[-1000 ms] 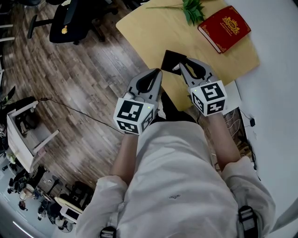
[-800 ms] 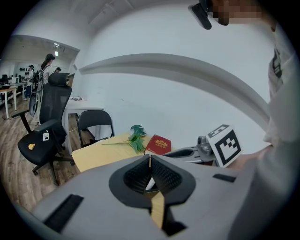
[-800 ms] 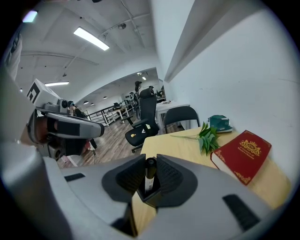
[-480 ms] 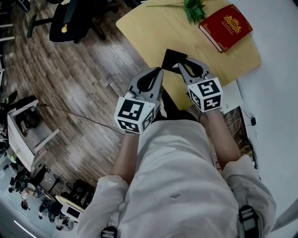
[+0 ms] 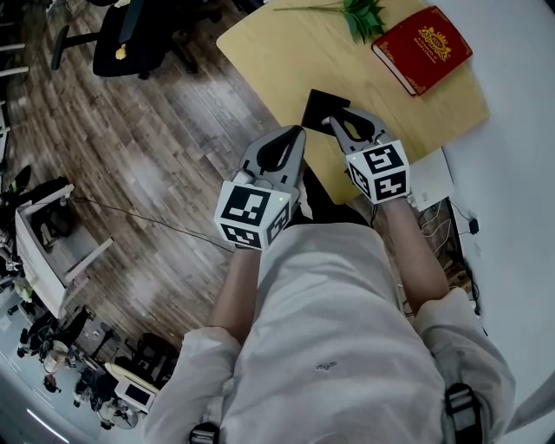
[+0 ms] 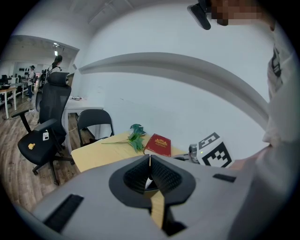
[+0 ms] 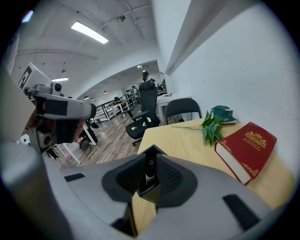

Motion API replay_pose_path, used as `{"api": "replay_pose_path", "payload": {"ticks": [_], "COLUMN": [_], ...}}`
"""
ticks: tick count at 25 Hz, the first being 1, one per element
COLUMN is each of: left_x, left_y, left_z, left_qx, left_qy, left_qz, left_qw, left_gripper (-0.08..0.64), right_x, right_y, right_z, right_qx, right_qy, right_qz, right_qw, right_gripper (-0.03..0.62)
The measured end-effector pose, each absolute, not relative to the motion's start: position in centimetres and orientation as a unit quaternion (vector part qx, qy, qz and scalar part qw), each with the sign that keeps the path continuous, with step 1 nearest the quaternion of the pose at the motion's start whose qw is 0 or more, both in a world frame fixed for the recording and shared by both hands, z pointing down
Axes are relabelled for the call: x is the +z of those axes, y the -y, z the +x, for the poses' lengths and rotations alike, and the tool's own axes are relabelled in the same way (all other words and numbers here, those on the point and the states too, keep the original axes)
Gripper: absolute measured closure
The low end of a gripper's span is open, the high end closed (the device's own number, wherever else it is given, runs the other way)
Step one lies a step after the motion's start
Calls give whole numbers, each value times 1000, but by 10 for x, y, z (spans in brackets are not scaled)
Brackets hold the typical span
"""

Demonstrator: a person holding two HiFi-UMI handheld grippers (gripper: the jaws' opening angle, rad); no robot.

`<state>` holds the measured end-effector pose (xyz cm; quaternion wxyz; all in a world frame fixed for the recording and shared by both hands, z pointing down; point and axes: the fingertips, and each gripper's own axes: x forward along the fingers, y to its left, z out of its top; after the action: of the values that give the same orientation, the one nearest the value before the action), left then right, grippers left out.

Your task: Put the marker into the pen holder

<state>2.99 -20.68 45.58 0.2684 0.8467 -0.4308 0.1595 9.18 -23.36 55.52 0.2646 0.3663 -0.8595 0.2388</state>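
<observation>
My right gripper [image 5: 333, 122] is shut on the marker [image 7: 150, 171], a white barrel with a black cap that stands upright between the jaws. Its lower end sits at the mouth of the black square pen holder [image 5: 321, 107], whose rim [image 7: 149, 192] shows just beneath the jaws in the right gripper view. The holder stands near the front edge of the light wooden table [image 5: 286, 52]. My left gripper [image 5: 297, 132] hovers off the table's edge, left of the holder. Its jaws are shut with nothing between them [image 6: 150, 159].
A red book [image 5: 421, 48] lies at the table's far right, with a green plant sprig [image 5: 360, 16] beside it. A black office chair [image 5: 139, 35] stands on the wooden floor at the left. A white wall runs along the right.
My right gripper has shifted a little left and forward with the marker, closer over the pen holder. The left gripper has barely moved.
</observation>
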Motion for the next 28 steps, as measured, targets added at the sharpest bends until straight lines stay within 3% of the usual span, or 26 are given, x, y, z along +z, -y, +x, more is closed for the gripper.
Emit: {"api": "replay_pose_path", "payload": {"ticks": [28], "left_x": [455], "left_y": [208], "left_z": [25], "left_qx": [161], "left_qy": [435], "left_qz": [845], "left_qw": [267], "left_gripper": [548], "right_x": [571], "right_y": [236], "right_z": [96], "right_qx": [217], "right_qy": [851], "right_qz": [372], "right_qw": [300], "right_gripper": [514]}}
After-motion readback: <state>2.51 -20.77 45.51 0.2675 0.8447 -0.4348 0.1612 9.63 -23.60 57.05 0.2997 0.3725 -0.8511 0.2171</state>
